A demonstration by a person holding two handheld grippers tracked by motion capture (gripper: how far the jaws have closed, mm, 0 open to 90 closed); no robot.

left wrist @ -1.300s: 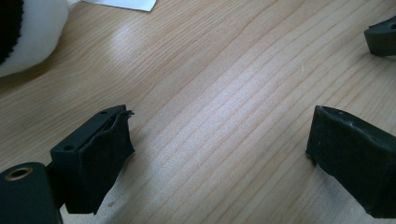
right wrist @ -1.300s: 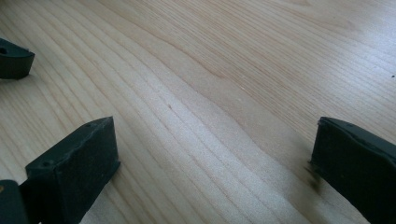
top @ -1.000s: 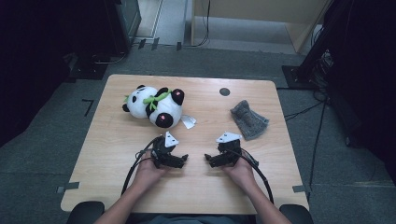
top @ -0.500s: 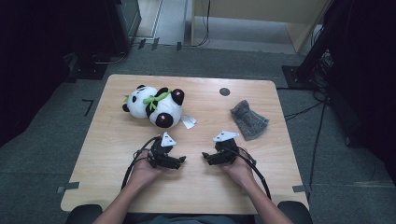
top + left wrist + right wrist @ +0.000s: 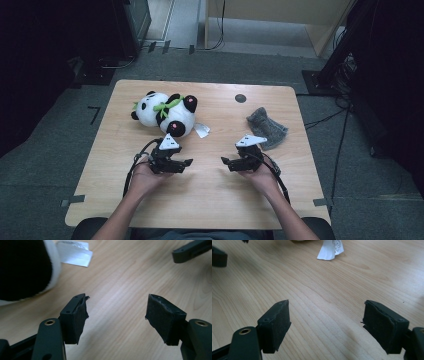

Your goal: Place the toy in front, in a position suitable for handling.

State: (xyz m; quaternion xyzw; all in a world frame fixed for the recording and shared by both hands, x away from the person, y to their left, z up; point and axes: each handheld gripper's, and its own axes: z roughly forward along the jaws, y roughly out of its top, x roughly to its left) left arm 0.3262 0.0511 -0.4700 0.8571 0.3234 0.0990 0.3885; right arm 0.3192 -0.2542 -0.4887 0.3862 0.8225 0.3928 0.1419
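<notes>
Currently, both hands sit low in the middle of the high view, each holding a gripper above the bench [image 5: 210,195]. The left gripper [image 5: 187,162] is left of centre, its fingers [image 5: 75,318] spread with only bare wood between them; they have just been closing and pinch nothing. The right gripper [image 5: 225,161] is right of centre, its fingers [image 5: 275,325] spread wide, also over bare wood. The two grippers point toward each other across a gap, not touching.

The panda toy [image 5: 165,112] lies on its side in the upper left part of the bench, just above the left gripper. In the left gripper view its black and white fur [image 5: 25,267] takes the upper left corner, close to the left finger but apart from it. A white tag [image 5: 202,130] lies flat by the toy's lower right edge.

A grey cloth [image 5: 266,128], crumpled, lies at the right of the bench, just above and right of the right gripper. A dark round spot [image 5: 240,98] marks the bench near its far edge.
</notes>
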